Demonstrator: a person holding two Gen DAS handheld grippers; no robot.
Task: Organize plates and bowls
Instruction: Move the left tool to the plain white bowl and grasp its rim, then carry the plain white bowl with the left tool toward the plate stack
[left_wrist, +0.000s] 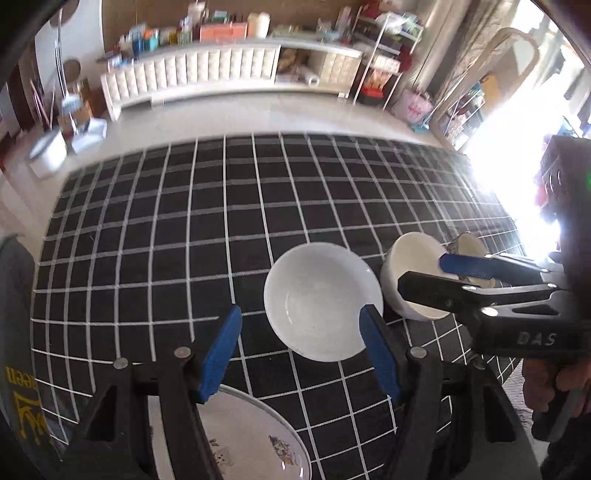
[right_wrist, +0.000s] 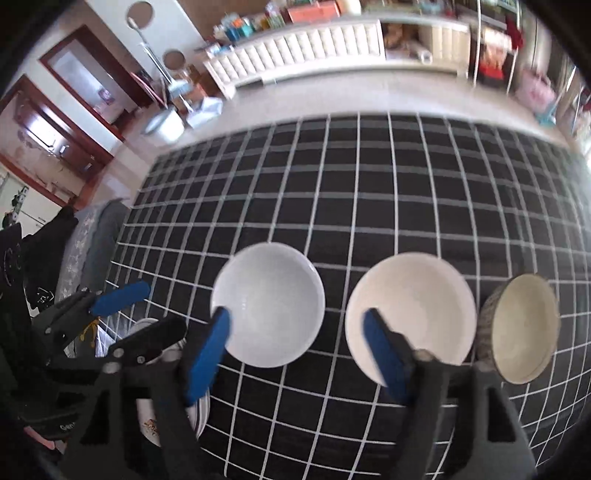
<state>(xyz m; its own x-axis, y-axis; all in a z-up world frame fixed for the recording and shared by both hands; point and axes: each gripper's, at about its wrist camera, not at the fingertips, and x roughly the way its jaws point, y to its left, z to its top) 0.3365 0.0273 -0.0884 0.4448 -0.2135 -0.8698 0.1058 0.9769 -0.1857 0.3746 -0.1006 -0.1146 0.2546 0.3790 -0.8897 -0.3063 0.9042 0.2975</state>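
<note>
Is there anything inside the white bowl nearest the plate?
The white bowl looks empty: its inside shows bare white down to the bottom. A blue fingertip of the right gripper covers a bit of its near rim. What lies under the bowl on the checked cloth cannot be seen.

We look down on a black checked tabletop (right_wrist: 369, 206) carrying three bowls in a row: a white bowl (right_wrist: 267, 304), a cream bowl (right_wrist: 412, 312), a patterned bowl (right_wrist: 524, 328) touching it; our right tool (right_wrist: 297, 354) hovers open, empty, above them; the left tool (right_wrist: 144, 314) sits at left over a floral plate (right_wrist: 147, 424).
</note>
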